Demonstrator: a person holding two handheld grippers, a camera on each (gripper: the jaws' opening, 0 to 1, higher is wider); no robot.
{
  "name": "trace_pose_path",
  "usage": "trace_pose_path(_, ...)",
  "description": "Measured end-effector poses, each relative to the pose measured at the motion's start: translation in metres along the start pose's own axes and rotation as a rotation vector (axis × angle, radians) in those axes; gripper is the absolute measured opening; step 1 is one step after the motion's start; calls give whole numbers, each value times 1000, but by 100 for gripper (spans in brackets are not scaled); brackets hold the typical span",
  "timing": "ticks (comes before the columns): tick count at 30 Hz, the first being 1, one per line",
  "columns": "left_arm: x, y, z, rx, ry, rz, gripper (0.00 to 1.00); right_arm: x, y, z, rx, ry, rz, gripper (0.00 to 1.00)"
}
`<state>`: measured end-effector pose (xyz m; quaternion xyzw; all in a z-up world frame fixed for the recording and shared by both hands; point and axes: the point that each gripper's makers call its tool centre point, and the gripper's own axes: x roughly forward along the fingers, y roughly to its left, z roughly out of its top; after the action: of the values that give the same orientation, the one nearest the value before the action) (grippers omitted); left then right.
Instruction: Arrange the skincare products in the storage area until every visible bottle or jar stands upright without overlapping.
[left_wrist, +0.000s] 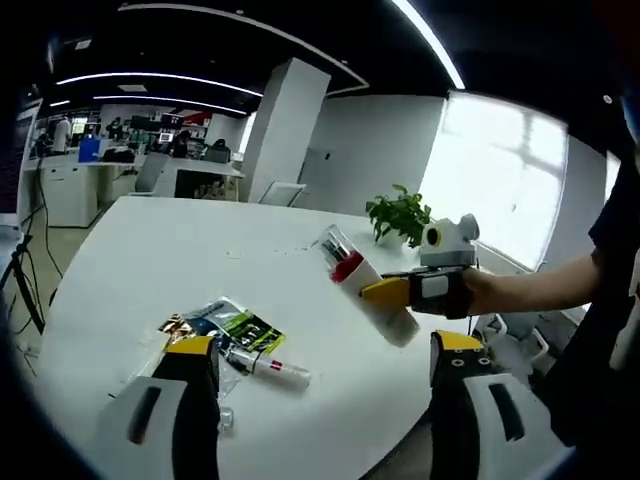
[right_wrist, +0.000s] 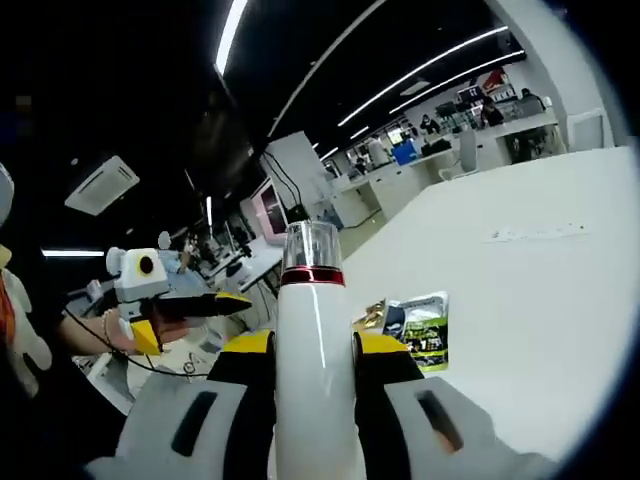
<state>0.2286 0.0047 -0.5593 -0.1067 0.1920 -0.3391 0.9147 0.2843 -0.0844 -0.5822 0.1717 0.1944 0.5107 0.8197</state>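
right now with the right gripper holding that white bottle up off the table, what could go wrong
The white bottle is held tilted in the air by the right gripper, so it may slip or land on its side. The sachets and small tube lie flat on the table, crowding one possible landing spot.

Lighting is indoor and uneven. Long ceiling light strips (left_wrist: 170, 78) glow against a dark ceiling, and a large window (left_wrist: 495, 170) is blown out to white, washing detail from the wall beside it. The white table (left_wrist: 150, 260) reflects light evenly with only soft, faint shadows beneath objects. Fisheye distortion bends straight lines strongly toward the edges. In the right gripper view the ceiling strips (right_wrist: 232, 30) streak brightly, the lower left is dim, and close foreground parts look soft.
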Motion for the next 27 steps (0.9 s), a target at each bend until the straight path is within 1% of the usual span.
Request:
trace_pose_path(1, 2, -7, 1, -20, 7, -44, 79, -2, 4, 1, 9, -11, 14, 29)
trace_pose_path(2, 3, -8, 1, -29, 10, -57, 79, -4, 9, 2, 14, -24, 22, 29)
trace_pose_path(3, 5, -13, 2, -45, 18, -90, 79, -6, 15, 3, 16, -34, 27, 29)
trace_pose_path(4, 7, -15, 7, -53, 3, -87, 79, -8, 21, 4, 25, -50, 44, 29)
trace_pose_path(7, 13, -32, 15, -113, -19, -162, 78, -14, 34, 6, 42, -83, 71, 29)
trace_pose_path(9, 18, -38, 21, -133, -37, -187, 77, -19, 41, 7, 45, -98, 88, 29)
trace_pose_path(12, 26, -49, 24, -148, -30, -236, 76, -25, 51, 9, 53, -123, 117, 29)
trace_pose_path(16, 33, -65, 28, -135, -29, -294, 71, -34, 62, 11, 54, -147, 155, 29)
trace_pose_path(20, 41, -82, 38, -168, -62, -368, 67, -42, 71, 12, 62, -171, 188, 29)
trace_pose_path(23, 46, -89, 42, -173, -77, -394, 60, -48, 77, 12, 67, -184, 201, 29)
trace_pose_path(27, 51, -98, 42, -178, -73, -425, 52, -56, 80, 14, 81, -215, 207, 29)
